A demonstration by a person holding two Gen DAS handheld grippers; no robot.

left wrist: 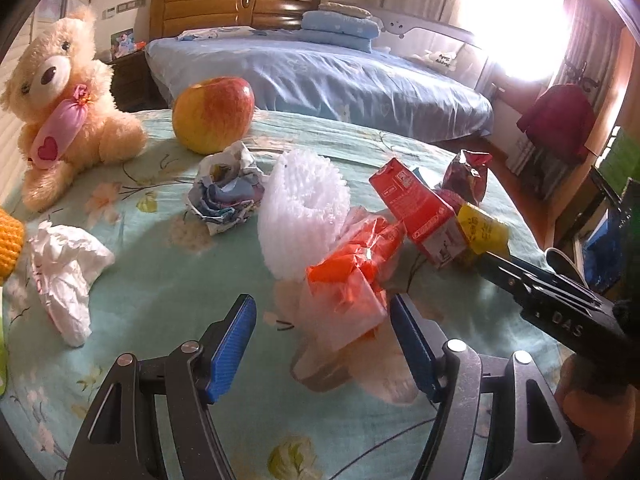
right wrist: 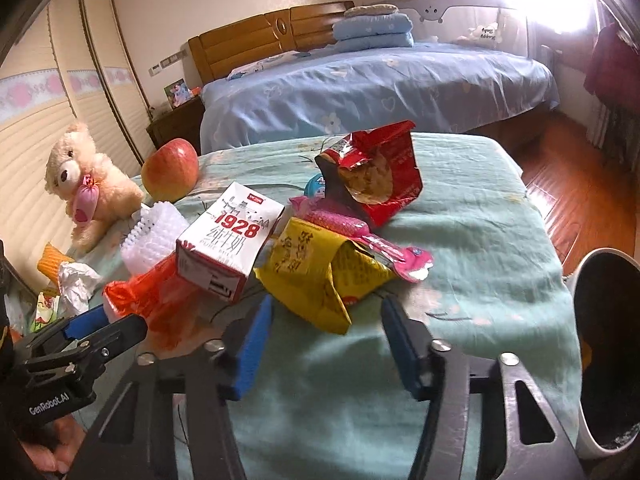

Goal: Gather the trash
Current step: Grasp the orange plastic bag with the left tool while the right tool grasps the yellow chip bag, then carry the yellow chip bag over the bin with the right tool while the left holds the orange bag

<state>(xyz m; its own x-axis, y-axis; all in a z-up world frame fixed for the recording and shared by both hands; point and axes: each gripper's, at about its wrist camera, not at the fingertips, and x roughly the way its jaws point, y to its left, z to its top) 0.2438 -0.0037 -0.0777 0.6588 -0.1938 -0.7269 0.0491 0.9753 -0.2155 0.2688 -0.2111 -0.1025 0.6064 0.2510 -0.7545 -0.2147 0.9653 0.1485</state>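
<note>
With the milk carton (right wrist: 230, 240) as landmark, the left gripper (left wrist: 322, 344) is held open around the orange bag (left wrist: 352, 276) beside it, and the right gripper (right wrist: 326, 336) is part-open, empty, short of the yellow wrapper (right wrist: 320, 272), both seemingly poised for collecting.

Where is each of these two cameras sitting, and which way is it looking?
Left wrist: rides the left tool, looking down along its blue fingers at an orange plastic bag; the right tool shows.
Right wrist: rides the right tool, aimed at a yellow wrapper; the left tool shows.
Shared: milk carton, apple, teddy bear.
</note>
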